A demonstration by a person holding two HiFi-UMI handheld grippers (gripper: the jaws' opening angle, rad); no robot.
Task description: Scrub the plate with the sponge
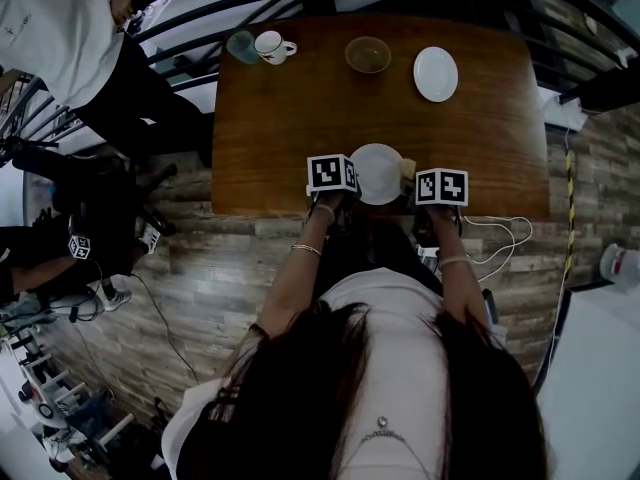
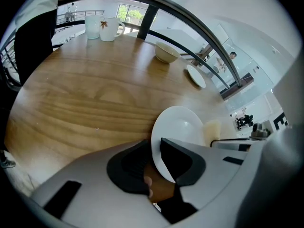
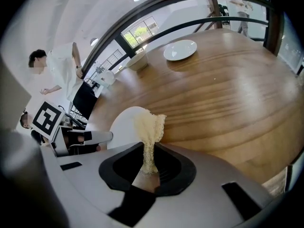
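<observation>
A small white plate (image 1: 377, 173) is held near the table's front edge, between my two grippers. My left gripper (image 2: 156, 163) is shut on the plate (image 2: 178, 127), pinching its near rim so that it stands tilted above the wood. My right gripper (image 3: 148, 167) is shut on a pale yellow sponge (image 3: 148, 129), squeezed thin between the jaws. The sponge (image 1: 407, 168) rests against the plate (image 3: 124, 127) at its right rim; the sponge (image 2: 212, 131) shows just past that rim in the left gripper view.
On the brown wooden table (image 1: 300, 108), along its far side, stand a teal cup (image 1: 241, 46), a white mug (image 1: 271, 46), a bowl (image 1: 368, 55) and a second white plate (image 1: 436, 73). A person (image 1: 60, 38) stands at the far left. A railing (image 2: 190, 23) runs behind the table.
</observation>
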